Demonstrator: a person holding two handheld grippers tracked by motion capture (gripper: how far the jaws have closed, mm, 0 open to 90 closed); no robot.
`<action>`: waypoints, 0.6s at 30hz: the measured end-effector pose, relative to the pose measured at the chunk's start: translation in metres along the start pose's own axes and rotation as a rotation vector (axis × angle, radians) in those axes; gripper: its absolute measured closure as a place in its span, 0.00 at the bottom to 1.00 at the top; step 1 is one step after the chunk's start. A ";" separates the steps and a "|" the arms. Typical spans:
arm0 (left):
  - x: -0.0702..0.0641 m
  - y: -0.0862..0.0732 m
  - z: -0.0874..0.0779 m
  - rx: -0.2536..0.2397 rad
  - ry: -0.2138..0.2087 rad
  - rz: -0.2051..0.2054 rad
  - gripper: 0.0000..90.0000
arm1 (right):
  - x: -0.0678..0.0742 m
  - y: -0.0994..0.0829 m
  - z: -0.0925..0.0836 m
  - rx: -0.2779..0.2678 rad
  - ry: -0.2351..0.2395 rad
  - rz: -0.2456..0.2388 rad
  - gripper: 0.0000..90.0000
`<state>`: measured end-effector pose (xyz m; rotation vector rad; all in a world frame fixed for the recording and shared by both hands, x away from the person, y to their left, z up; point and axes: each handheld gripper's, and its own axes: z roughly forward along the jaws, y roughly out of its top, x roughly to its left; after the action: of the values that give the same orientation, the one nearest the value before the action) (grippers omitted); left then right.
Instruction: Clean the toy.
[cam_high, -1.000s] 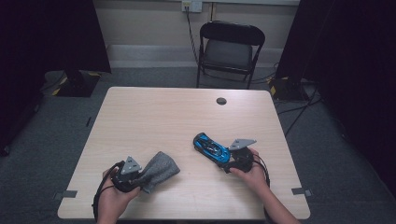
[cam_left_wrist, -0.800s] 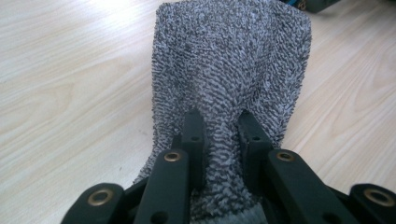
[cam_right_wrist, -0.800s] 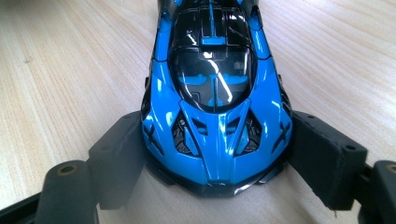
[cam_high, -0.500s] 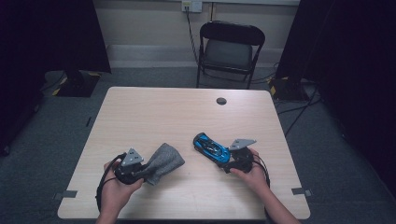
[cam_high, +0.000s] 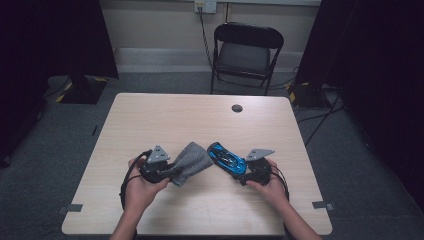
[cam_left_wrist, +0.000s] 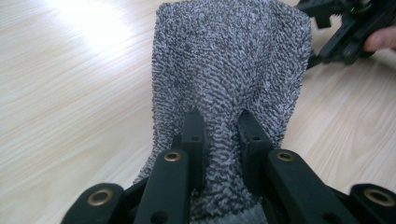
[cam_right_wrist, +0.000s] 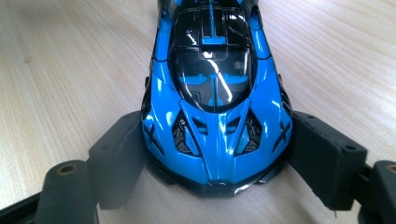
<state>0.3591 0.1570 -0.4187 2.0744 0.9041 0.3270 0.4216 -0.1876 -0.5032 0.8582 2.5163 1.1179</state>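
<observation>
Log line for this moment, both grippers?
left gripper: shut on grey cloth | right gripper: shut on blue toy car | cloth beside car on table

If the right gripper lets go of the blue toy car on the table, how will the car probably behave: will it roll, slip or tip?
The blue toy car probably rolls easily if it is on wheels, which the frames hardly show. Its glossy shell looks hard and smooth, so the right gripper, clamped on its two sides, may slip. It looks low and wide, so tipping seems unlikely.
</observation>
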 end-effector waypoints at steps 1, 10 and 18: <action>-0.002 0.003 0.007 0.006 -0.005 0.006 0.85 | 0.000 0.000 0.000 0.000 0.000 0.000 0.25; -0.009 0.012 0.033 0.036 -0.033 0.027 0.85 | 0.000 0.000 0.000 0.000 0.000 0.000 0.25; -0.012 0.022 0.048 0.040 -0.033 0.045 0.85 | 0.000 0.000 0.000 0.000 0.001 0.000 0.25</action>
<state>0.3861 0.1112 -0.4307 2.1333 0.8512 0.2997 0.4217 -0.1876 -0.5032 0.8574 2.5169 1.1181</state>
